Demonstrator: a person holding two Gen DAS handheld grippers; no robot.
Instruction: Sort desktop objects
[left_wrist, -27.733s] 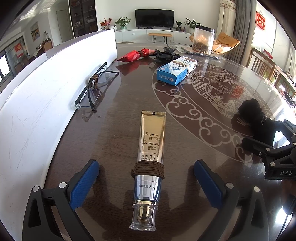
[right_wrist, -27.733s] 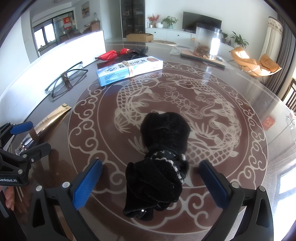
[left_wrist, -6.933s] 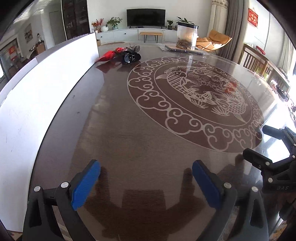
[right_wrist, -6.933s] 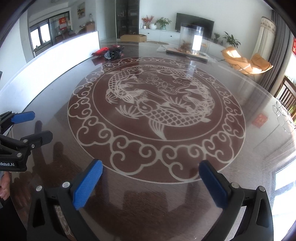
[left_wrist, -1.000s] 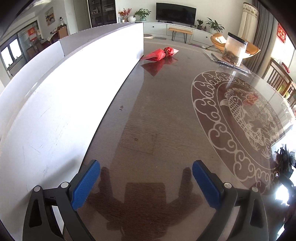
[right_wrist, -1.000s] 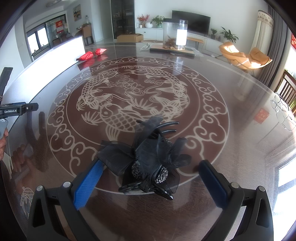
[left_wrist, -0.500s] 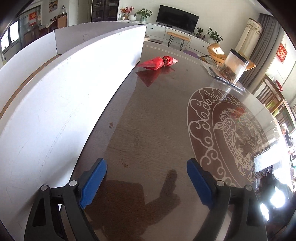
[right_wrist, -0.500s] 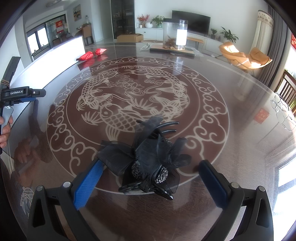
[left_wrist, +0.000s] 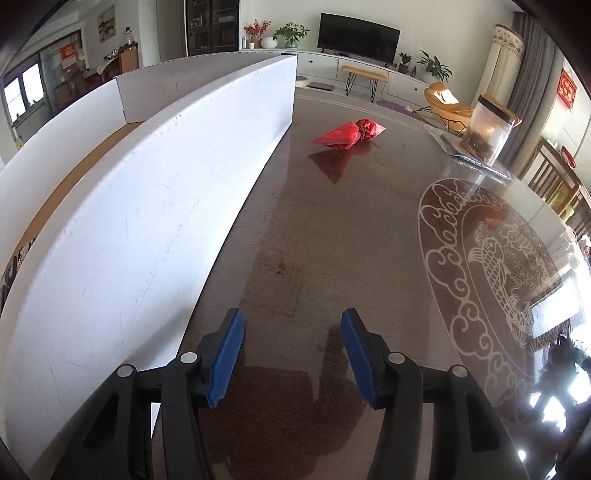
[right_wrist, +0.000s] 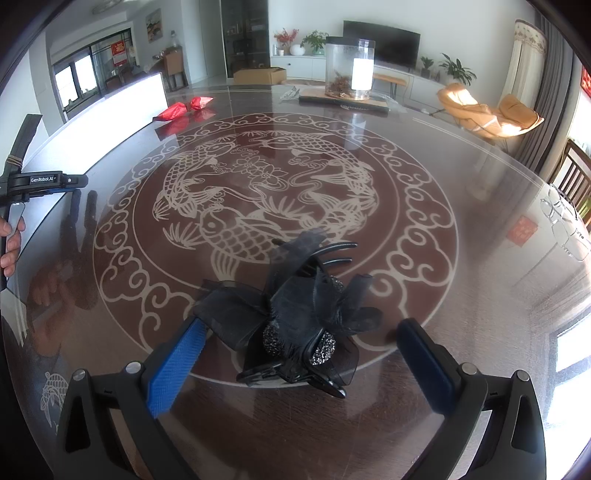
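Table (right_wrist: 461, 288): dark glass top, fish medallion.
White box (left_wrist: 155, 221): long wall along table's left edge.
Right gripper (right_wrist: 299, 354): jaws wide apart, straddling hair clip, pads clear.
Left gripper (left_wrist: 291, 350): jaws closing, nothing between.
Black hair clip (right_wrist: 295, 325): on medallion rim, teeth pointing away, up-right.
Red packet (left_wrist: 347, 134): far end, near box; long axis left-right.

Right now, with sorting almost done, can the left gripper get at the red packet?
Probably yes: bare table lies between the left gripper and the red packet. Its empty jaws are closing, so they must reopen first.
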